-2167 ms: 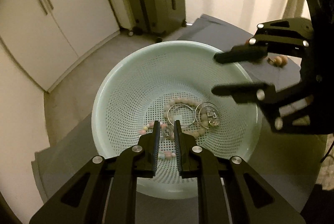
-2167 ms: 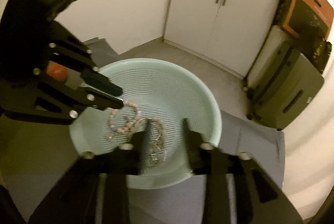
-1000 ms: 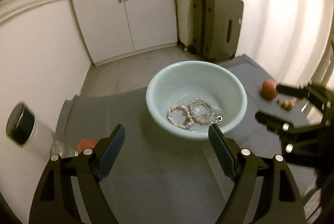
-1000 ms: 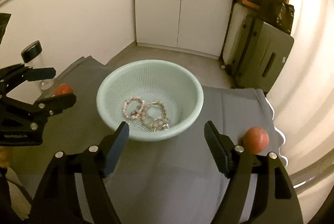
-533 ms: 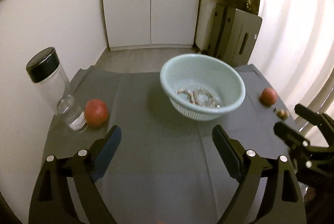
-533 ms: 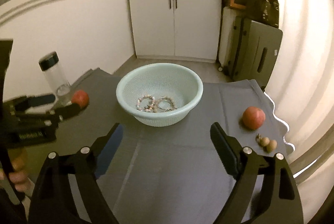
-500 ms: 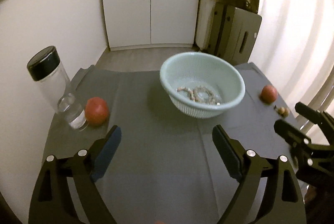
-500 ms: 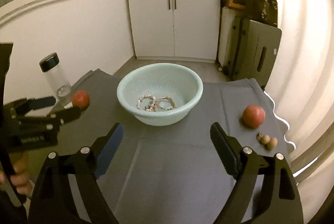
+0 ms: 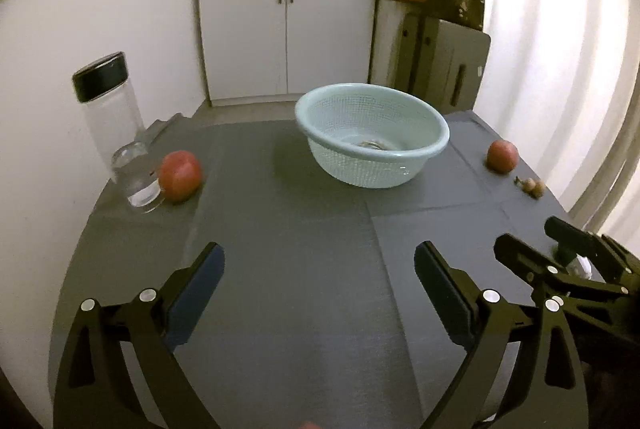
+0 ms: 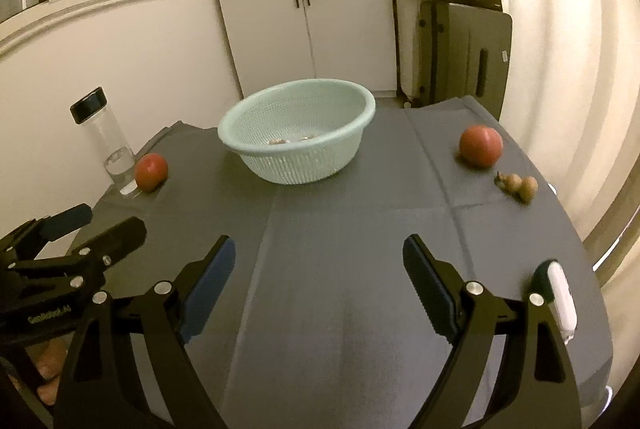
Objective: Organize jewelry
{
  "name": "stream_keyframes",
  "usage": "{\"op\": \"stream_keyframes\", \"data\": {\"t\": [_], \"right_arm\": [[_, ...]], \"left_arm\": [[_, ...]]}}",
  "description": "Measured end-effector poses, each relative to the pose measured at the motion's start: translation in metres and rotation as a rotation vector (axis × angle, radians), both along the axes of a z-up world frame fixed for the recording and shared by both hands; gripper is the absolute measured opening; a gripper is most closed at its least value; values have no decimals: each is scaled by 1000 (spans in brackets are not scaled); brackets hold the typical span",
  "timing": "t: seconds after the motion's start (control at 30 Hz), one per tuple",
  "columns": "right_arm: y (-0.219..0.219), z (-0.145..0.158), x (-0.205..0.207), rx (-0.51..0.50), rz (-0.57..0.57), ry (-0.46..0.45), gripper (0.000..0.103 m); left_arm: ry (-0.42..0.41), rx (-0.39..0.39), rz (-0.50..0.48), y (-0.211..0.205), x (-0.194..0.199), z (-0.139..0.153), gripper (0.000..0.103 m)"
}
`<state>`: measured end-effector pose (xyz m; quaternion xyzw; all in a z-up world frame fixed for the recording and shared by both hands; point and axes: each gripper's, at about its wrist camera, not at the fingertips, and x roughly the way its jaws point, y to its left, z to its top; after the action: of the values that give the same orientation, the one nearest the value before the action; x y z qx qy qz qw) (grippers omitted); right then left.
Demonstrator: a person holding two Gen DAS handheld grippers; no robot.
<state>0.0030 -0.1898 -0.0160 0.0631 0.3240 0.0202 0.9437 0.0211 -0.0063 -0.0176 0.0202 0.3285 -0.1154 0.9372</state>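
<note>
Left gripper (image 9: pixel 319 293): its blue-padded fingers (image 9: pixel 198 287) stand wide apart with only bare grey cloth (image 9: pixel 304 229) between them, and the jaws have just been opening. It points down and forward over the near part of the table, toward the bowl (image 9: pixel 372 139). In the right wrist view the same gripper shows at the left edge, with part of a hand (image 10: pixel 48 369) under it.

Right gripper (image 10: pixel 318 281): fingers (image 10: pixel 426 283) also wide apart, holding nothing, jaws having just been widening. It is pitched down like the other, and a white and dark object (image 10: pixel 558 295) lies on the cloth just beside its right finger.

The jewelry (image 10: pixel 290 140) lies at the bottom of the pale green mesh bowl, well apart from both grippers. Only a few beads and a bit of metal ring show over the rim; the rest is hidden.

Left of the bowl stand a clear bottle (image 9: pixel 110 125) with a black cap and a red fruit (image 9: pixel 180 175) just beside it; right of it lie another red fruit (image 10: pixel 480 145) and some small brown nuts (image 10: pixel 518 186).
</note>
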Motion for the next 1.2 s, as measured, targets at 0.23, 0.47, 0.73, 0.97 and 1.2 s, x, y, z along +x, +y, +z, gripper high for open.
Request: {"op": "stream_keyframes", "data": {"t": [0.23,0.47,0.73,0.97,1.2], "right_arm": [[-2,-4,-7,-13,-23,-5,85],[-5,-7,-10,3,-34,-6,85],[4,-5,-14,-22,5,-18,85],[7,-3,-16,-39,10,-21,85],[6,-1,-21,-54,2,-40,85]], "left_arm": [[-10,11,42,11,-4,-12,93],[-12,15,32,14,-3,-14,93],[-4,13,42,17,-3,-16,94],[8,27,52,17,-2,-19,94],[0,45,44,14,-4,-20,94]]}}
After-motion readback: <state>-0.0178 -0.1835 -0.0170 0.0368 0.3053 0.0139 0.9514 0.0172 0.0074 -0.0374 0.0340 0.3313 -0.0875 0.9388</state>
